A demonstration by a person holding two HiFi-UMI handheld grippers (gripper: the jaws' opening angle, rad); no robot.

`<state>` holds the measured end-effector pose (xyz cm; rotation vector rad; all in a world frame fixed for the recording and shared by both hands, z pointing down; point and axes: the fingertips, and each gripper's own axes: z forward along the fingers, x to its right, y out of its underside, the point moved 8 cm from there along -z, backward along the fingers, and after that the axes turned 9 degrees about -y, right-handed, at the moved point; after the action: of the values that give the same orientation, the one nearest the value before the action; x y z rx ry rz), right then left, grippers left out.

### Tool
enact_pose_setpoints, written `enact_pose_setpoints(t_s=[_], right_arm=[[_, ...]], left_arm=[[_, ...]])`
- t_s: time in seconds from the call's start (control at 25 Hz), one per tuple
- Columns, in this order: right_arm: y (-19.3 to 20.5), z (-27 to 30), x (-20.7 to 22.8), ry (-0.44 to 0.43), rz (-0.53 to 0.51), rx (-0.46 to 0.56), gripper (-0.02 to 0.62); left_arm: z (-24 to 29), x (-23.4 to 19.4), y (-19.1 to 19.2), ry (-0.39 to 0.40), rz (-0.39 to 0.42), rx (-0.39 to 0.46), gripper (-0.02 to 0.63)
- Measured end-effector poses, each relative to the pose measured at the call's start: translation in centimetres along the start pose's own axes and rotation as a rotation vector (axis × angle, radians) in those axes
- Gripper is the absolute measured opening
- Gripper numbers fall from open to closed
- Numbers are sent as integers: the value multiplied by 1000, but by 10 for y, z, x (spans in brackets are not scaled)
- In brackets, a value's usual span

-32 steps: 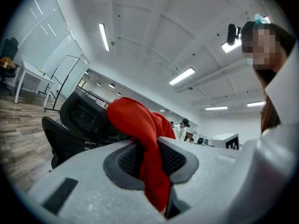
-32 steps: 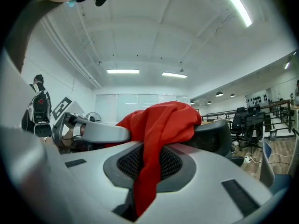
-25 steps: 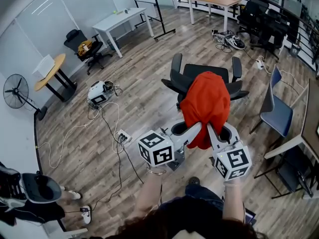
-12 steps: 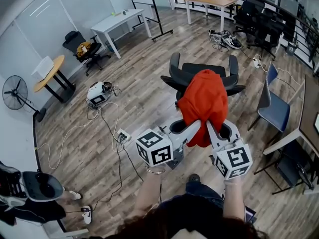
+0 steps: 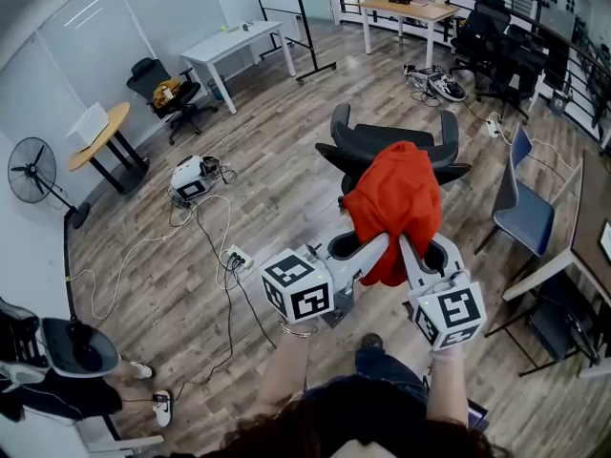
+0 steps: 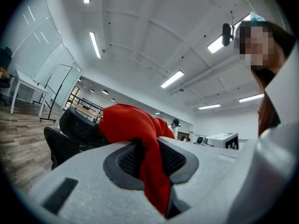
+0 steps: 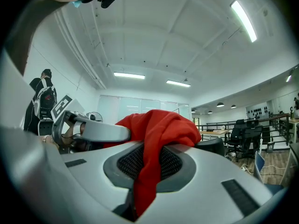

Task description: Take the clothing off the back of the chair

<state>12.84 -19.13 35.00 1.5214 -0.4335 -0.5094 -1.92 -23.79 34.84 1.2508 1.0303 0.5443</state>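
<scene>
- Head view: the red garment point(image 5: 396, 198) hangs bunched between the two grippers, in front of the black office chair point(image 5: 368, 151), on the person's side of its backrest (whether cloth and backrest touch, I cannot tell). The left gripper point(image 5: 382, 243) and the right gripper point(image 5: 402, 246) meet at the garment's lower edge, close beside each other, each with cloth at its tips. The chair stands on a wooden floor point(image 5: 277, 198); a blue chair point(image 5: 530, 219) stands near it on the right.
- Left gripper view: the jaws stand narrow, pinching a fold of the red cloth point(image 6: 149, 157) between the dark ribbed pads point(image 6: 126, 158). From there the fabric runs up and forward in a mound, and the chair's dark backrest point(image 6: 77, 125) shows just behind it at the left.
- Right gripper view: here too the jaws are closed on a strip of garment point(image 7: 148, 164), which spills down between the pads. The other gripper's arm point(image 7: 93, 132) lies just to the left, against the same mound of cloth.
</scene>
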Motion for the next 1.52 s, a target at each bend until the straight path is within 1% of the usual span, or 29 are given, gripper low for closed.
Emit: enact_pose_setpoints(t_s=[0.16, 0.36, 0.6, 0.96, 1.24, 1.52], right_arm=[[-5, -6, -12, 0, -11, 3, 51], [-7, -11, -21, -4, -18, -12, 51], [-10, -19, -42, -6, -20, -23, 51], [-11, -46, -71, -11, -19, -23, 51], [-12, -68, -92, -14, -17, -28, 51], [-11, -84, -114, -18, -11, -12, 51]], left_arm=[[-12, 8, -2, 2, 6, 9, 81], [-21, 15, 0, 0, -3, 14, 81], [-41, 25, 1, -1, -11, 15, 81], [-68, 52, 11, -2, -2, 23, 81], [-88, 75, 18, -2, 20, 26, 81], [-110, 92, 24, -11, 59, 26, 83]])
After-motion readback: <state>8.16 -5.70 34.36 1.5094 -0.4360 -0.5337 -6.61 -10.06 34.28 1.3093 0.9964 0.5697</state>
